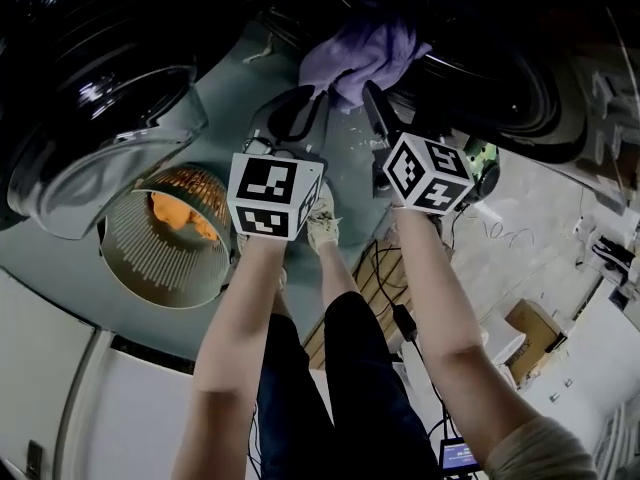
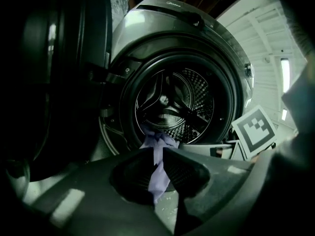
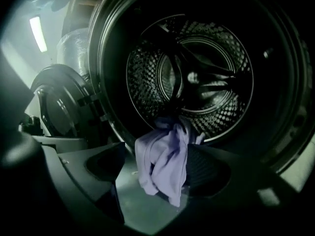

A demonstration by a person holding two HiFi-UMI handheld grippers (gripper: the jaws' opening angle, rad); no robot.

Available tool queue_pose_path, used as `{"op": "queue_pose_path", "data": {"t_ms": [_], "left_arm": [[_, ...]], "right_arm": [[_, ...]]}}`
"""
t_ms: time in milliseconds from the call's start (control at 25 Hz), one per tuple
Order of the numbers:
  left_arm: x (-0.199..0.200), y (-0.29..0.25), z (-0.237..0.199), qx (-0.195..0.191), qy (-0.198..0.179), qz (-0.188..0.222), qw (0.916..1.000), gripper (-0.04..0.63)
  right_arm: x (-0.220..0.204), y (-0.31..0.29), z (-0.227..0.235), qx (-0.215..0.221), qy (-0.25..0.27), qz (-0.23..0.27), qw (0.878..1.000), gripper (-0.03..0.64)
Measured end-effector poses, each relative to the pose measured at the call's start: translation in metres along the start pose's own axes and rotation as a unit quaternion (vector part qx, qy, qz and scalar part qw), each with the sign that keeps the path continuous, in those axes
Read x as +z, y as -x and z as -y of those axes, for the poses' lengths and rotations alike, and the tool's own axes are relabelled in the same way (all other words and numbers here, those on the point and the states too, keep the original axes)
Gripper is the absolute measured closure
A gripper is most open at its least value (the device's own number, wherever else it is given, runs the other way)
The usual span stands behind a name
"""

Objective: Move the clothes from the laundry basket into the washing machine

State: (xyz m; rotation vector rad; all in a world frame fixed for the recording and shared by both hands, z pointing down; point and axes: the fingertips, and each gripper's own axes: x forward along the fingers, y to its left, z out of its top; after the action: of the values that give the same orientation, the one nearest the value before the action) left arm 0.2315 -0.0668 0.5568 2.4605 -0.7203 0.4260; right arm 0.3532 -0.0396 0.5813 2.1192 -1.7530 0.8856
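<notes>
The person stands before the open front-loading washing machine (image 1: 520, 88), which fills the 12 to 2 o'clock part of the head view. A lavender garment (image 1: 362, 53) lies bunched over the lower lip of its mouth at 12 o'clock, partly inside and partly hanging out. The left gripper (image 1: 305, 103) reaches up to the garment's lower left edge. In the left gripper view its jaws are pressed together on a thin strip of the cloth (image 2: 157, 173), which runs from the pinch up to the rim of the drum (image 2: 197, 92).

The right gripper (image 1: 372, 93) stands just beside it, at the garment's lower right. In the right gripper view its jaws are spread, and a fold of the garment (image 3: 165, 163) hangs loosely between them without being clamped.

The round laundry basket (image 1: 150, 258) sits on the floor at 8 o'clock, holding an orange garment (image 1: 178, 213). The machine's glass door (image 1: 110, 128) hangs open at 10 o'clock.
</notes>
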Motion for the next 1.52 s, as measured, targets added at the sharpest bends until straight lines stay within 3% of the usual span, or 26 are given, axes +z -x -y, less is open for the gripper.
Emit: {"op": "queue_pose_path", "data": {"t_ms": [320, 640, 840, 920, 1040, 1120, 1240, 1360, 1520], "left_arm": [[-0.048, 0.001, -0.009, 0.008, -0.009, -0.021, 0.9997, 0.509], [-0.073, -0.004, -0.021, 0.012, -0.014, -0.009, 0.9998, 0.509], [-0.084, -0.009, -0.027, 0.004, -0.018, -0.009, 0.9998, 0.509], [-0.087, -0.007, -0.031, 0.005, -0.015, -0.009, 0.9998, 0.509], [-0.089, -0.005, -0.037, 0.014, -0.011, -0.012, 0.9998, 0.509], [-0.087, -0.007, -0.039, 0.016, -0.011, -0.012, 0.9997, 0.509], [-0.083, -0.008, -0.037, 0.014, -0.015, -0.008, 0.9998, 0.509], [-0.076, -0.008, -0.031, 0.011, -0.018, -0.007, 0.9998, 0.509], [-0.060, -0.007, -0.024, 0.009, -0.023, -0.003, 0.9997, 0.509]], "right_arm": [[-0.082, -0.029, -0.005, -0.003, -0.037, -0.066, 0.997, 0.178], [-0.108, -0.078, -0.008, -0.042, -0.049, -0.062, 0.996, 0.072], [-0.117, -0.115, 0.002, -0.079, -0.073, -0.076, 0.991, 0.064], [-0.116, -0.121, 0.005, -0.093, -0.075, -0.082, 0.990, 0.092], [-0.114, -0.119, 0.012, -0.115, -0.074, -0.086, 0.987, 0.273], [-0.112, -0.115, 0.016, -0.123, -0.063, -0.085, 0.987, 0.357], [-0.106, -0.106, 0.014, -0.118, -0.043, -0.080, 0.989, 0.568], [-0.098, -0.093, 0.005, -0.096, -0.060, -0.062, 0.992, 0.578], [-0.063, -0.063, -0.010, -0.065, -0.091, -0.001, 0.994, 0.578]]}}
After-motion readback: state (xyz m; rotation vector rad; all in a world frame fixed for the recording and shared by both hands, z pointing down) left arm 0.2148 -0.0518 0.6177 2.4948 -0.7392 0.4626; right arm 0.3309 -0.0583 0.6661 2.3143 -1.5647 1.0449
